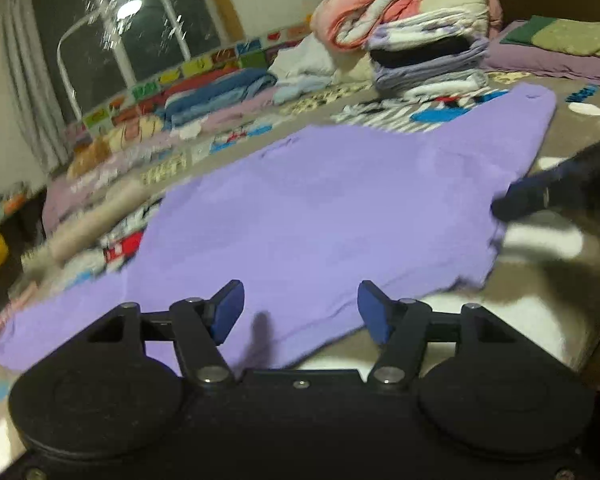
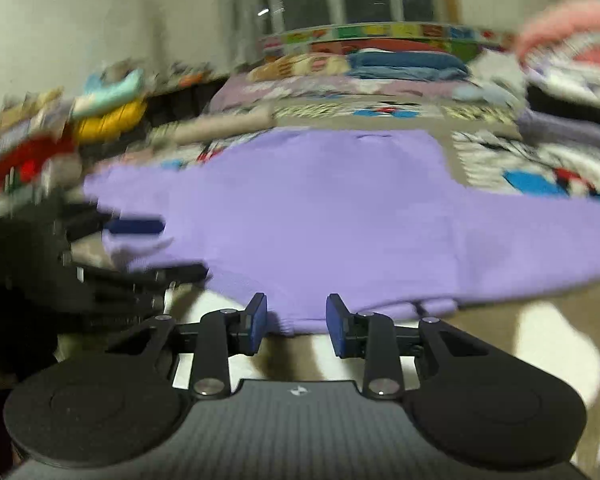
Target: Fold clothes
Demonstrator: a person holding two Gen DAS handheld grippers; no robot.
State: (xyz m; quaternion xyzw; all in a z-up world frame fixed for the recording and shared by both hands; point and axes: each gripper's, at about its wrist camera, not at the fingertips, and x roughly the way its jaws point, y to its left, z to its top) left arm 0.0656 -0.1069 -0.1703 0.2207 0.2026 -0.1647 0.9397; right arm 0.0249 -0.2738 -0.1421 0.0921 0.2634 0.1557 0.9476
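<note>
Purple shirt point(image 1: 320, 208) lies spread flat on the patterned bed point(image 1: 560, 304); left gripper point(image 1: 300, 312) gapes wide and empty, right gripper point(image 2: 296, 324) narrower, empty at the hem; risk: pinching both layers, bunching fold.

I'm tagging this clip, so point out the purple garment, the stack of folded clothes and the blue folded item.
purple garment point(image 1: 320, 208), left wrist view, middle.
stack of folded clothes point(image 1: 428, 56), left wrist view, front.
blue folded item point(image 2: 408, 62), right wrist view, centre.
</note>
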